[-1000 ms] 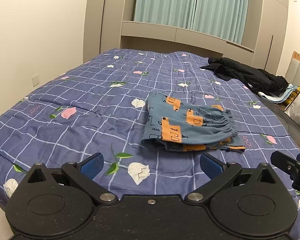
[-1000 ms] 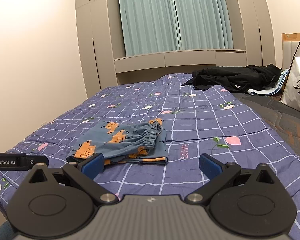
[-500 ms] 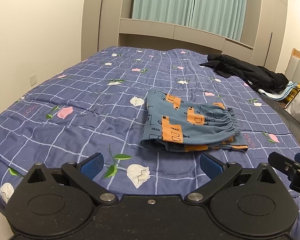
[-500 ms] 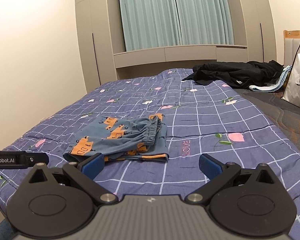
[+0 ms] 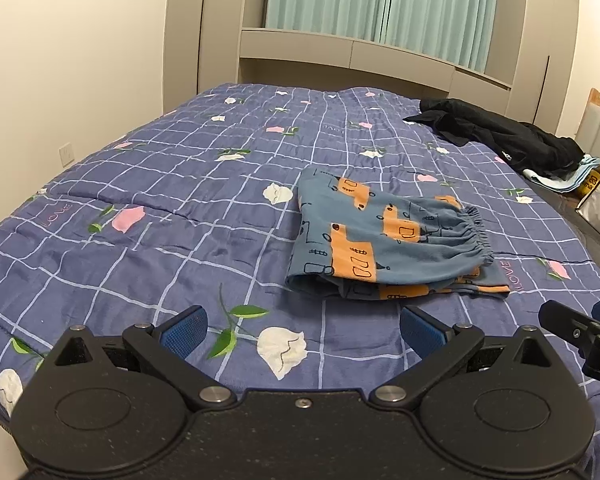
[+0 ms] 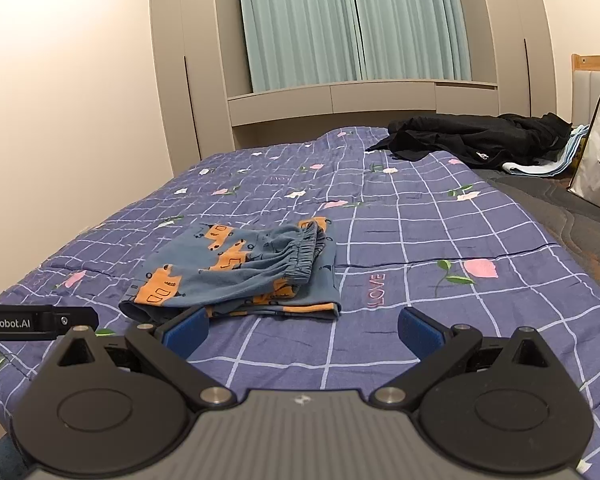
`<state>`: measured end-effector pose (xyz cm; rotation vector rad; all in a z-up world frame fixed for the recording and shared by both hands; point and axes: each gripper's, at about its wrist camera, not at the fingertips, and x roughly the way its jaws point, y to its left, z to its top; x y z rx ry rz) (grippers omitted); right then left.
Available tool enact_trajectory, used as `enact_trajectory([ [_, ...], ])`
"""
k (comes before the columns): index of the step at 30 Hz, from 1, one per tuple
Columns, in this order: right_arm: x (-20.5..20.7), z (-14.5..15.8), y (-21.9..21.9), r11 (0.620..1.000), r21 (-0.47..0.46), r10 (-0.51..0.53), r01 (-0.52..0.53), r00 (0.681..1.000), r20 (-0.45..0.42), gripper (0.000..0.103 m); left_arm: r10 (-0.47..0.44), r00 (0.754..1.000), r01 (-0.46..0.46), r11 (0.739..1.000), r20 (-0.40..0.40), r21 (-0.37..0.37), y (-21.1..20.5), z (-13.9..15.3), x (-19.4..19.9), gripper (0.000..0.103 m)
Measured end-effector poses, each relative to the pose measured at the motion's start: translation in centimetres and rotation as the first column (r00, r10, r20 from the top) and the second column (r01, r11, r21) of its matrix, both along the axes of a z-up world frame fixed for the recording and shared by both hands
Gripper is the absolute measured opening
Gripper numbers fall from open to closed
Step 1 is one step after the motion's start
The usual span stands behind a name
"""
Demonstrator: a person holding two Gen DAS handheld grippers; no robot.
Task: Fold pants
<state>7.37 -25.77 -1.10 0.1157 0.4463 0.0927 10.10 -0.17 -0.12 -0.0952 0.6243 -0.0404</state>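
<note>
The blue pants [image 5: 388, 240] with orange truck prints lie folded into a compact stack on the bed, elastic waistband to the right. They also show in the right wrist view [image 6: 236, 276], left of centre. My left gripper [image 5: 304, 330] is open and empty, held above the quilt just short of the pants. My right gripper [image 6: 302, 332] is open and empty, near the pants' front edge, its left pad overlapping them in view. The right gripper's edge [image 5: 580, 336] shows at the right of the left wrist view.
The bed has a purple checked floral quilt [image 5: 180, 216]. A black garment [image 5: 500, 140] lies at the far right, over a light blue cloth [image 6: 540, 166]. A white shopping bag [image 6: 598, 160] stands at the right edge. Wardrobes and green curtains [image 6: 352, 20] stand behind.
Both grippers have drawn back and lowered slightly from the folded pants, both staying open. The pants have not moved.
</note>
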Motion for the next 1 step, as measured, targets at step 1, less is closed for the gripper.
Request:
enact_trajectory([
  [1, 0.11, -0.02, -0.03, 1.0, 0.001, 0.0, 0.0, 1.0, -0.002, 0.103, 0.001, 1.0, -0.001, 1.0, -0.002, 0.001, 0.01, -0.06, 0.09, 0.102],
])
